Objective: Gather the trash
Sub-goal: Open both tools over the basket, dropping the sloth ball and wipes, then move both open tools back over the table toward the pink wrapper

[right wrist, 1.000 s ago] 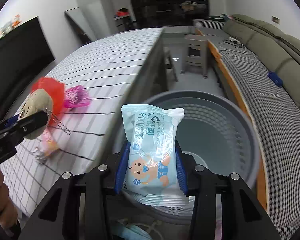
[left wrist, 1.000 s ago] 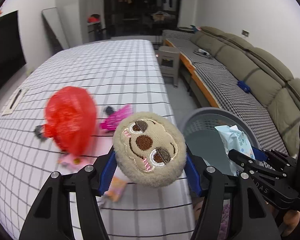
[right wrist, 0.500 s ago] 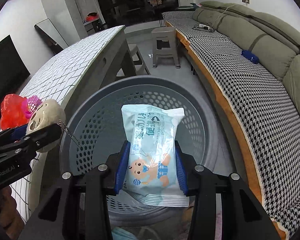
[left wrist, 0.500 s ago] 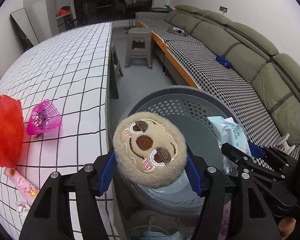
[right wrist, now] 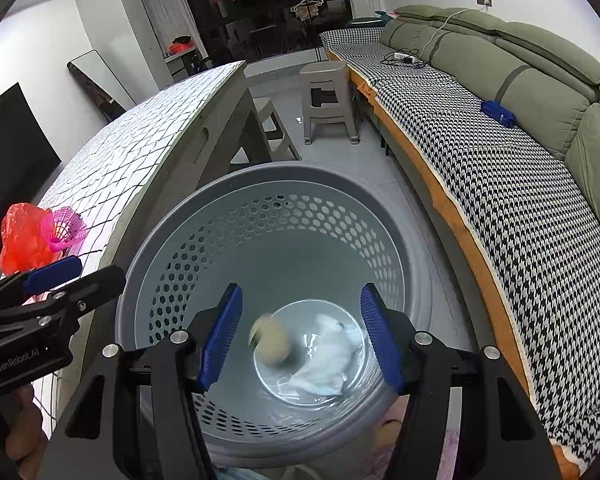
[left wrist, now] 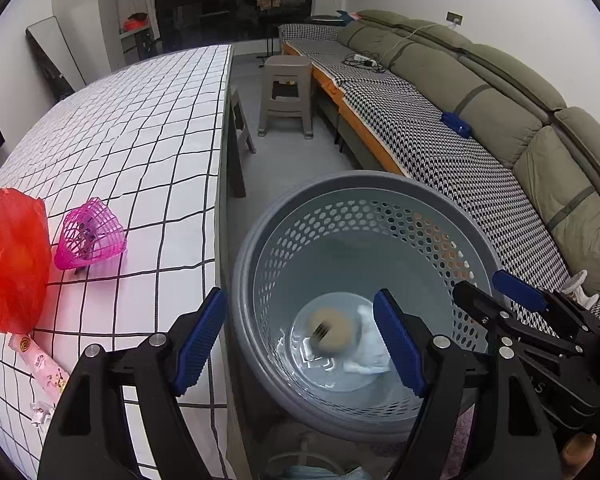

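both claws, the left claw point(left wrist: 300, 340) and right claw point(right wrist: 300, 334), have just been opening and hang empty over the grey perforated plastic basket point(left wrist: 380, 184); the remaining red crinkled plastic bag point(left wrist: 12, 264) lies on the checked counter point(left wrist: 140, 140), nearest the left.

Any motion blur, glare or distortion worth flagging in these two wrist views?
Left wrist: the tan plush toy in the basket is smeared by motion; everything else is sharp. Right wrist: the same toy is blurred beside the pale wipes pack, with glare on the shiny basket bottom. Both views: strong fisheye bending of the checked table and dark corner vignetting.
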Action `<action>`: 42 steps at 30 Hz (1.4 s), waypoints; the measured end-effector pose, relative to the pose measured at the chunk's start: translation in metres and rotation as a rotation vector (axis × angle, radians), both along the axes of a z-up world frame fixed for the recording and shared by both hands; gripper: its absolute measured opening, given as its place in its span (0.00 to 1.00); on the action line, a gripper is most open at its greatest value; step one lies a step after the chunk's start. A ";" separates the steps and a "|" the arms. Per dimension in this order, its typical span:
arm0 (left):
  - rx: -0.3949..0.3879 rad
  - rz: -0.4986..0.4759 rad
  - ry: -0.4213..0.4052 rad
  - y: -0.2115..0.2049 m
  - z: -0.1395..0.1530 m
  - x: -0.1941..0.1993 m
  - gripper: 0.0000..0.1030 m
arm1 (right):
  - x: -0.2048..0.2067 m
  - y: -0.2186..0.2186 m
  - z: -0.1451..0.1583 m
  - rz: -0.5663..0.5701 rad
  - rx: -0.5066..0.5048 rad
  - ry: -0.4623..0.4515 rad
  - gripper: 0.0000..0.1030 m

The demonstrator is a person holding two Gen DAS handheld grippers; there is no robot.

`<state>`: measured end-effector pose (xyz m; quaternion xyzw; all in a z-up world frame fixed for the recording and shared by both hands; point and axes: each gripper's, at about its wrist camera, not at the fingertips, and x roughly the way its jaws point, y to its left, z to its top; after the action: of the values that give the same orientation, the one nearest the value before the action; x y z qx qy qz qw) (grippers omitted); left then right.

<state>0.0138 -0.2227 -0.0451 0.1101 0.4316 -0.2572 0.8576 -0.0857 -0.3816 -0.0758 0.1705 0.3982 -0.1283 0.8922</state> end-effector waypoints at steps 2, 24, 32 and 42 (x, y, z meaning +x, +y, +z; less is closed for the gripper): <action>0.000 0.001 0.000 0.001 0.000 -0.001 0.72 | -0.001 -0.002 0.000 -0.001 0.003 0.002 0.57; -0.036 0.021 -0.084 0.019 0.024 -0.024 0.86 | -0.029 0.015 0.016 -0.012 -0.032 -0.035 0.65; -0.057 0.075 -0.125 0.049 0.035 -0.031 0.88 | -0.038 0.035 0.029 0.010 -0.051 -0.069 0.66; -0.073 0.180 -0.142 0.103 0.039 -0.029 0.88 | -0.027 0.076 0.036 0.110 -0.049 -0.089 0.68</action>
<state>-0.0154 -0.1196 -0.0060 0.0573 0.3681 -0.1862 0.9092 -0.1124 -0.3056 -0.0398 0.1319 0.3638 -0.0813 0.9185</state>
